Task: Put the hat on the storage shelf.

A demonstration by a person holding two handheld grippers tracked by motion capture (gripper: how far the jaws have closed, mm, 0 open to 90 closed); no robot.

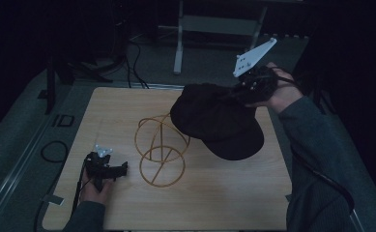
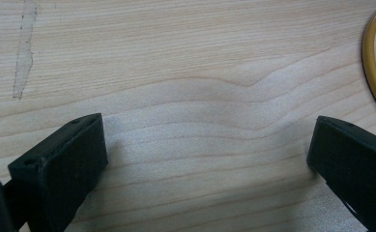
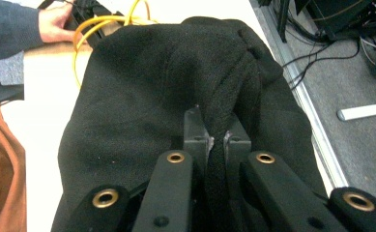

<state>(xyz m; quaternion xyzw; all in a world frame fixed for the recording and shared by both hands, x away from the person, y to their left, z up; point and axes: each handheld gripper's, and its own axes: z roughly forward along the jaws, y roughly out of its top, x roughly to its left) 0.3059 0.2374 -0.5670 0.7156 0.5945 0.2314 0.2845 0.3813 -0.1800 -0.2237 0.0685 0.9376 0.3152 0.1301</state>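
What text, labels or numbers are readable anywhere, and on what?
"ID": dark marks on the grey floor strip left of the table, dim, reading uncertain.
Black cap, yellow wire stand, left gripper, right gripper: no print visible.

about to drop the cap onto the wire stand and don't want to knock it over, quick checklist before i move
1. Grip on the black cap: right gripper is shut on a fold of its fabric. Ok.
2. Cap off the table: it hangs from the right gripper with the brim lowest; whether the brim clears the wood, cannot tell.
3. Cap lined up over the yellow wire stand: it sits to the stand's right, overlapping its top in the high view. Not ok yet.
4. Stand steadied: left gripper is open beside the base ring, not gripping it. Not ok.
5. Stand upright: cannot tell.
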